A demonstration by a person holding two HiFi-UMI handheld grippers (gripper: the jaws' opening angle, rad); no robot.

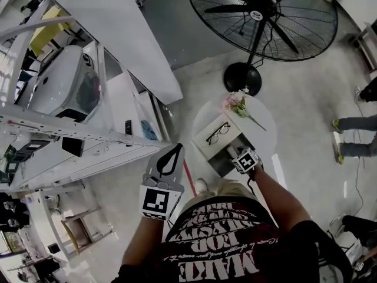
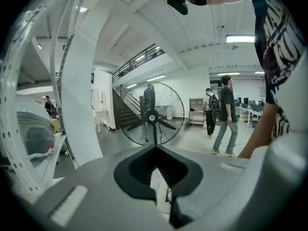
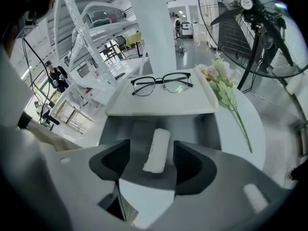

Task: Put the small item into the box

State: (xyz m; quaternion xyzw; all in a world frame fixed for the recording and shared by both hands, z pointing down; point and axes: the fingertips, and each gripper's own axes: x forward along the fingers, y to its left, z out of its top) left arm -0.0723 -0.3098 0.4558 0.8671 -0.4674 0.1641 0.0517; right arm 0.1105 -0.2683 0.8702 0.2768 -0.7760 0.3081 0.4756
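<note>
Your right gripper (image 3: 151, 152) points steeply down into the box (image 3: 211, 129), jaws spread wide and neither pad touching anything. The small item (image 3: 157, 149) lies lengthwise between them on the grey floor of the box, free of your grip, so the placing looks done.

It looks like a small white roll or pad: light, probably soft, likely to squash rather than slip. If you need to take it again, close across its narrow middle with the long side running between the jaws, and squeeze gently.

Just beyond the box, the white lid (image 3: 144, 107) carries a pair of glasses (image 3: 162, 83) — fragile, so lift straight up. A flower sprig (image 3: 226, 90) lies beside it on the round surface (image 3: 252, 124), with a floor fan (image 3: 250, 28) farther back.

Your left gripper (image 2: 154, 148) is held off to the side, jaws together and holding nothing.
</note>
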